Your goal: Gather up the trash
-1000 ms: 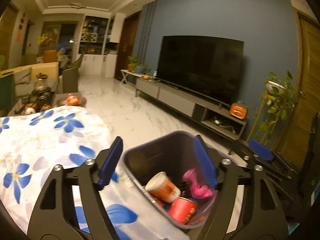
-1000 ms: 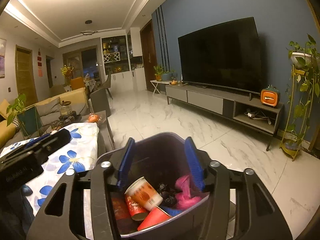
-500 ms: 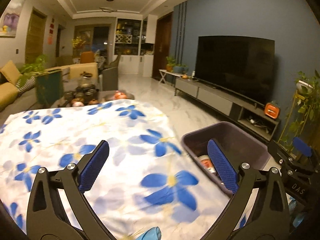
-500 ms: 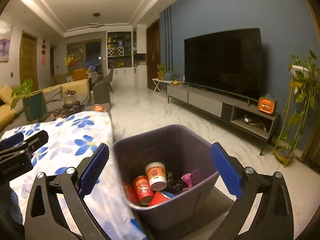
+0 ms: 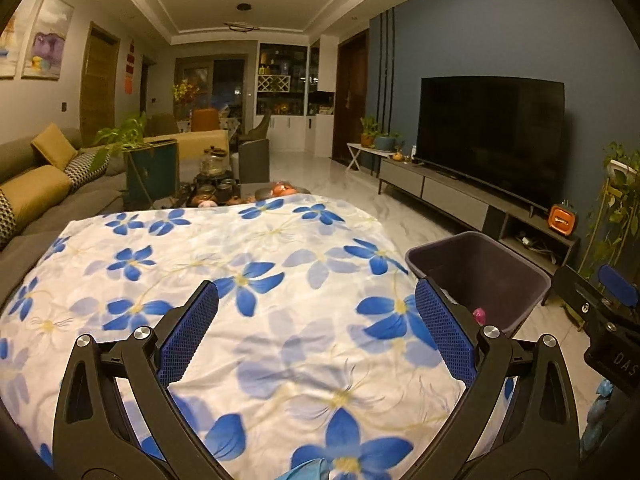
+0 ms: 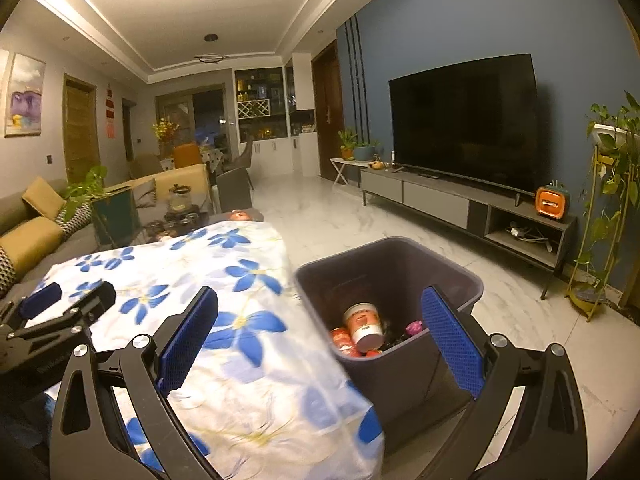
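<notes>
A dark purple bin (image 6: 452, 280) stands on the floor against the table's right edge; the left wrist view shows the bin (image 5: 516, 276) at the right. Inside lie an orange-and-white paper cup (image 6: 362, 326), red cans (image 6: 340, 338) and a pink wrapper (image 6: 414, 326). My left gripper (image 5: 316, 320) is open over the flowered tablecloth (image 5: 260, 280), nothing between its fingers. My right gripper (image 6: 320, 320) is open too, straddling the cloth edge and the bin's near wall. A bit of light blue material (image 5: 306, 472) peeks in at the bottom of the left wrist view.
A TV stand (image 6: 472, 204) with a large television (image 6: 464, 120) runs along the blue wall. A potted plant on a gold stand (image 6: 608, 184) is at the right. A sofa (image 5: 36, 192) and a tea table with pots (image 5: 216, 192) lie beyond the tablecloth.
Both grippers have pulled back and left from above the bin and opened wide. The left one now looks over the tablecloth; the bin has slid to the right in both views.
</notes>
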`<state>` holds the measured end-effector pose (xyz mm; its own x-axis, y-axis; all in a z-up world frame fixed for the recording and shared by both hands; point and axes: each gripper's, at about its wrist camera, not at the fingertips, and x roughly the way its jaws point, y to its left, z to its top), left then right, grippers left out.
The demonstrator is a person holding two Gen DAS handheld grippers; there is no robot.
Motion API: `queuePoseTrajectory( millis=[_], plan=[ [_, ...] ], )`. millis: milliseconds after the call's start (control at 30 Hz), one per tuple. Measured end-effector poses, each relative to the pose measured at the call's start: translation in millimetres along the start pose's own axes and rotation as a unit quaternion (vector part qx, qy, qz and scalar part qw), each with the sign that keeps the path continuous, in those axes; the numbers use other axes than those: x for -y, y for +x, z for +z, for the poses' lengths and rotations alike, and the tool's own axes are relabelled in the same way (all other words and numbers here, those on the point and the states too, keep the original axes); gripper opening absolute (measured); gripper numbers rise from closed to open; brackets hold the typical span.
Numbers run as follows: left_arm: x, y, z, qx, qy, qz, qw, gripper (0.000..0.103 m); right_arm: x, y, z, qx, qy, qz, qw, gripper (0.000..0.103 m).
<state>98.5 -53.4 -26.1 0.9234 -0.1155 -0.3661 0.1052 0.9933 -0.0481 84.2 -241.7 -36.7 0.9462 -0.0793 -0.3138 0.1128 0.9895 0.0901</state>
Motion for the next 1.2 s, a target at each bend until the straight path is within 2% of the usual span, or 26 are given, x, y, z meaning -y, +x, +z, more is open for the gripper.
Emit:
queuePoseTrajectory(
  millis=[533, 1200],
  plan=[
    [-23, -59, -4, 0.014, -0.019, -0.007, 0.9997, 0.097, -28, -49, -20, -0.009, -0.012, -0.016, 1.000, 0.097],
    [-25, -87, -6, 0.029, -0.022, 0.001, 0.9993, 0.097, -34, -70, -22, 0.018, -0.022, -0.019, 0.999, 0.097]
  ],
)
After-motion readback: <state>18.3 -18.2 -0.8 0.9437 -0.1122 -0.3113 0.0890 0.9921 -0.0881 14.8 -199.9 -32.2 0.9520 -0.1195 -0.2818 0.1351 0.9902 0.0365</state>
